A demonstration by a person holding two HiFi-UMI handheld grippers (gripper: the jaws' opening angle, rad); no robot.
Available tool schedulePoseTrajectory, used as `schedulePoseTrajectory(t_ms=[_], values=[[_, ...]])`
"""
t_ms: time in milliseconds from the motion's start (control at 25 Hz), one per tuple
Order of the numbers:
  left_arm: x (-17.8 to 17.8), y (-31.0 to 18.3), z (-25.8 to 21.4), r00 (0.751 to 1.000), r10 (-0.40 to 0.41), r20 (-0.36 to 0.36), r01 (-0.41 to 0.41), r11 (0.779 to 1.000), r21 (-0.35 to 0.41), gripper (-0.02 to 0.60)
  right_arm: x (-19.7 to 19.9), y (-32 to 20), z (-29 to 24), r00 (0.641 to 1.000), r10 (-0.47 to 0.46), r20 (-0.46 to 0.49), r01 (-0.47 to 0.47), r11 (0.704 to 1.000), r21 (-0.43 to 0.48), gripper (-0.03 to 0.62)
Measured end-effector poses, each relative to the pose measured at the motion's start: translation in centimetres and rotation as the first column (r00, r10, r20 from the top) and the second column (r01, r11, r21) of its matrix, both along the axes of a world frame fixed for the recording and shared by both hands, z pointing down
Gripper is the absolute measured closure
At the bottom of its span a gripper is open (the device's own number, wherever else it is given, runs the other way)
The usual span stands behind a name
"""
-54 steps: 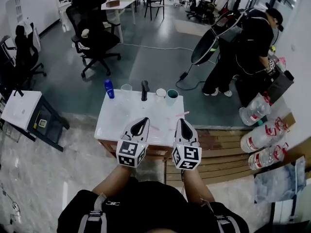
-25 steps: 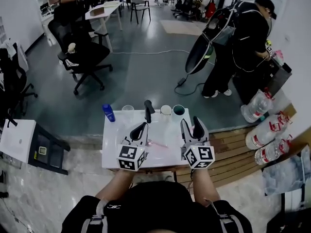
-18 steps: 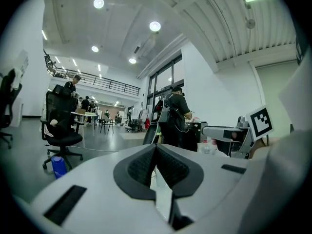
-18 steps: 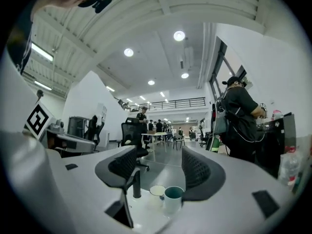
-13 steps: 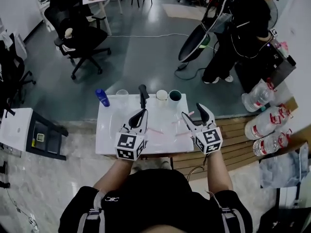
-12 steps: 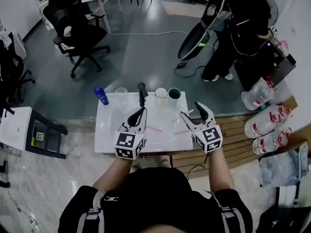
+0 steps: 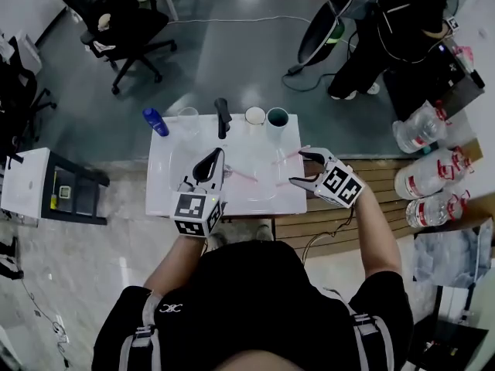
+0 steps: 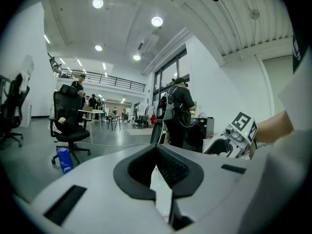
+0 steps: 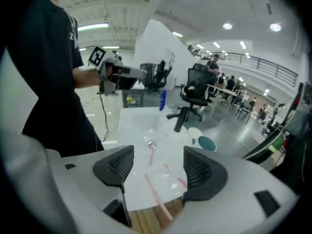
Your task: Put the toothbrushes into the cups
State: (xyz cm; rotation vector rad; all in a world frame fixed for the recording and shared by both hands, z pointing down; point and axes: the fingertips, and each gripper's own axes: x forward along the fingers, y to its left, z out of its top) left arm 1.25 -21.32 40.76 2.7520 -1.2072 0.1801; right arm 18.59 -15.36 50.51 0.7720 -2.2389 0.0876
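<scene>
Pink toothbrushes lie flat on the white table (image 7: 172,195): one (image 7: 243,175) near its middle, another (image 7: 285,158) toward the right. Behind them stand a white cup (image 7: 254,115) and a teal cup (image 7: 277,117). My right gripper (image 7: 298,167) hovers at the table's right edge, turned on its side. Its jaws have just been opening and stand wide with nothing between them. In the right gripper view (image 9: 158,167), a toothbrush (image 9: 157,198) lies on the table below the jaws. My left gripper (image 7: 212,156) is over the table's middle left, shut and empty (image 8: 157,150).
A blue bottle (image 7: 155,120), a clear glass (image 7: 188,114) and a black upright fixture (image 7: 222,117) line the table's far edge. Wooden slats (image 7: 340,230) lie to the right, with large water bottles (image 7: 433,184) beyond. A person (image 7: 387,29) stands behind.
My right gripper has dropped toward the table's right edge, rolled onto its side and opened wider. My left gripper has shifted slightly forward and down.
</scene>
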Motion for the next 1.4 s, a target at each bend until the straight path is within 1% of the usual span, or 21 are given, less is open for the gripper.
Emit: schedulePoseTrajectory(t_ms=[80, 160, 240, 320, 560, 680, 760, 880, 960, 1160, 1280, 1400], values=[[0.2, 0.1, 0.4, 1.000, -0.016, 0.003, 0.016, 1.000, -0.010, 0.569, 0.1, 0.9, 2.1, 0.996, -0.069, -0.057, 0.064, 0.995, -0.082, 0.263], [0.6, 0.3, 0.9, 1.000, -0.026, 0.014, 0.027, 0.999, -0.019, 0.569, 0.5, 1.5, 4.2, 0.987, -0.123, -0.103, 0.107, 0.983, -0.151, 0.264], [1.0, 0.4, 1.4, 0.999, -0.032, 0.028, 0.032, 0.999, -0.025, 0.569, 1.1, 2.0, 6.3, 0.975, -0.167, -0.144, 0.136, 0.969, -0.205, 0.269], [1.4, 0.7, 1.7, 0.999, -0.038, 0.038, 0.039, 0.999, -0.027, 0.569, 1.8, 2.2, 8.0, 0.964, -0.200, -0.175, 0.155, 0.958, -0.241, 0.272], [1.9, 0.9, 2.1, 0.994, -0.084, 0.065, 0.086, 0.996, -0.024, 0.569, 3.5, 1.4, 11.7, 0.946, -0.244, -0.215, 0.178, 0.942, -0.285, 0.303], [2.2, 0.8, 2.4, 0.991, -0.112, 0.074, 0.114, 0.993, -0.023, 0.569, 3.6, 0.8, 13.2, 0.945, -0.263, -0.197, 0.197, 0.934, -0.299, 0.316], [2.3, 0.8, 2.7, 0.988, -0.134, 0.078, 0.136, 0.990, -0.024, 0.569, 3.3, 0.7, 14.3, 0.941, -0.289, -0.179, 0.223, 0.922, -0.318, 0.321], [2.3, 0.9, 3.2, 0.982, -0.173, 0.077, 0.176, 0.984, -0.031, 0.569, 3.3, 1.2, 16.1, 0.925, -0.335, -0.181, 0.252, 0.895, -0.368, 0.333], [2.3, 1.0, 3.4, 0.977, -0.199, 0.077, 0.202, 0.979, -0.034, 0.569, 3.2, 1.2, 17.2, 0.916, -0.358, -0.183, 0.268, 0.883, -0.385, 0.346], [2.0, 1.2, 4.2, 0.963, -0.261, 0.072, 0.264, 0.964, -0.039, 0.569, 3.2, 0.4, 19.1, 0.909, -0.377, -0.177, 0.290, 0.879, -0.378, 0.398], [1.8, 1.7, 4.8, 0.953, -0.296, 0.067, 0.299, 0.953, -0.044, 0.569, 2.9, 0.6, 20.0, 0.896, -0.408, -0.176, 0.317, 0.865, -0.389, 0.402], [1.7, 2.0, 5.2, 0.945, -0.320, 0.062, 0.323, 0.945, -0.046, 0.569, 2.6, 0.4, 20.8, 0.880, -0.436, -0.191, 0.342, 0.857, -0.385, 0.407]])
